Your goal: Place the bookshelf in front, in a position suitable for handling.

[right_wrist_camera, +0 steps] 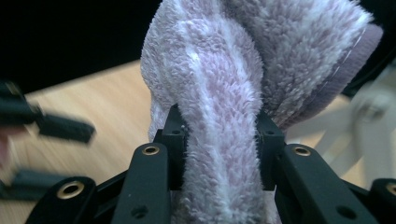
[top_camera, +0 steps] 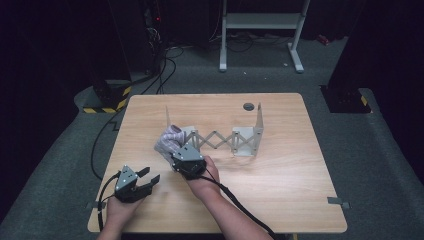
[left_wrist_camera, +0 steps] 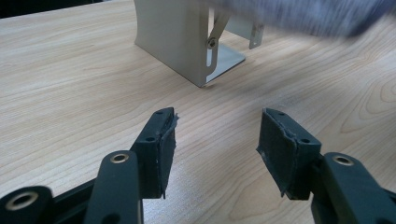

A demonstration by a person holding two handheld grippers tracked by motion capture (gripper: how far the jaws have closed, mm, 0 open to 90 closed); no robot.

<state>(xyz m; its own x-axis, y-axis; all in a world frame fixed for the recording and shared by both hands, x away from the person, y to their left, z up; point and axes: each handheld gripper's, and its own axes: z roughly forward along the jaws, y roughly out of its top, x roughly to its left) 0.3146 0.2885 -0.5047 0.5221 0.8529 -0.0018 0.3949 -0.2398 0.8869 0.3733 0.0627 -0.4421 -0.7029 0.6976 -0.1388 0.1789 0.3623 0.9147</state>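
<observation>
Your left gripper [top_camera: 150, 178] rested near the table's [top_camera: 280, 200] front-left corner, its jaws apart with nothing between them. Your right gripper [top_camera: 179, 151] was clamped on the towel [top_camera: 169, 140], a bunched roll whose long axis ran away from you, just at the rack's [top_camera: 250, 137] left end. The table's right half lay free.

overhead camera faces the table [top_camera: 280, 200]; both jaw-mounted cameras share its wood.
</observation>
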